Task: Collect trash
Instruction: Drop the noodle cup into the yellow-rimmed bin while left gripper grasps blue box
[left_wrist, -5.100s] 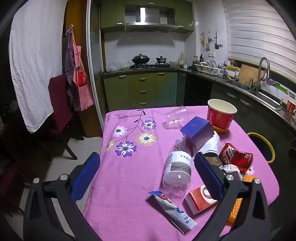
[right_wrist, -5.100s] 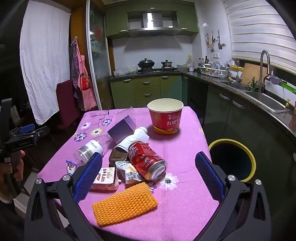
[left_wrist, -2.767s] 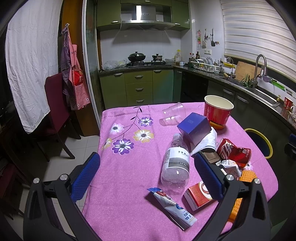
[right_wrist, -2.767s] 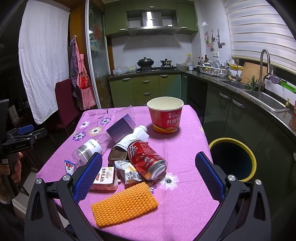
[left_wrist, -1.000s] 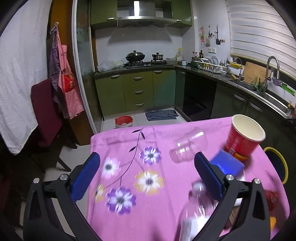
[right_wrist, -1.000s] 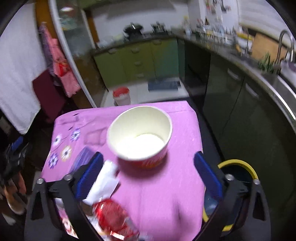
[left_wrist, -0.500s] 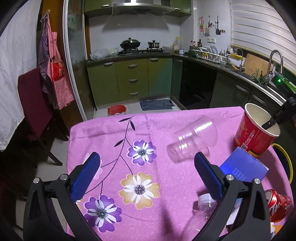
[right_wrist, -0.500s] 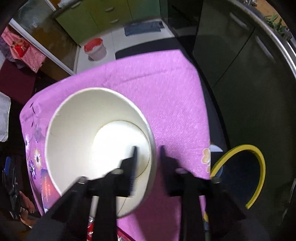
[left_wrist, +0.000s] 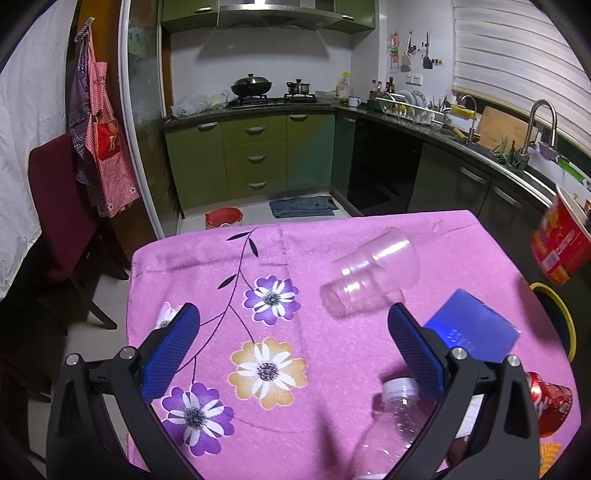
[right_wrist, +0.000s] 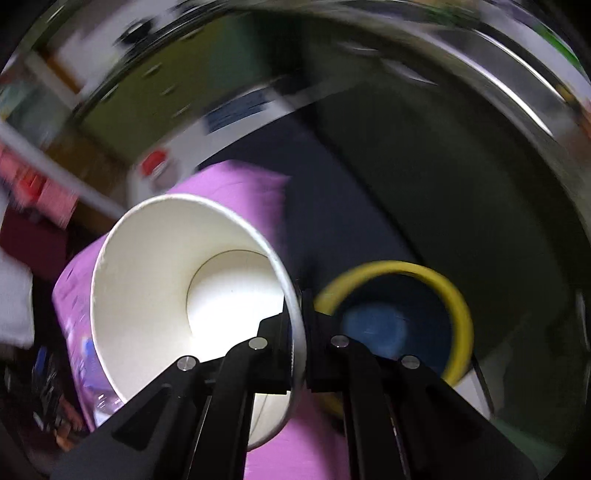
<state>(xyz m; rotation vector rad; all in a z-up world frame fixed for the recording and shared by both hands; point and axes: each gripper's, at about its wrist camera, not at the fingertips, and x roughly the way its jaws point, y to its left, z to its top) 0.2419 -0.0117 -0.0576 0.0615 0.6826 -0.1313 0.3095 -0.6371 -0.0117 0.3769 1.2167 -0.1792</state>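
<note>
My right gripper (right_wrist: 297, 332) is shut on the rim of the red paper bowl (right_wrist: 184, 295), white inside, and holds it tilted in the air beside the yellow-rimmed trash bin (right_wrist: 436, 280). The bowl also shows in the left wrist view (left_wrist: 561, 243), lifted off the table at the far right. My left gripper (left_wrist: 291, 343) is open and empty above the pink flowered tablecloth (left_wrist: 240, 266). A clear plastic cup (left_wrist: 369, 280) lies on its side just beyond the right finger. A clear bottle (left_wrist: 391, 424), a blue box (left_wrist: 476, 332) and a crushed red can (left_wrist: 550, 402) lie nearby.
The bin (left_wrist: 565, 317) stands on the floor off the table's right edge. A dark red chair (left_wrist: 59, 206) stands left of the table. Green kitchen cabinets (left_wrist: 255, 155) and a counter with a sink (left_wrist: 517, 162) line the back and right.
My right gripper closed on the bowl's rim, lifted the bowl off the table and swung it toward the bin. My left gripper moved forward over the table, staying open.
</note>
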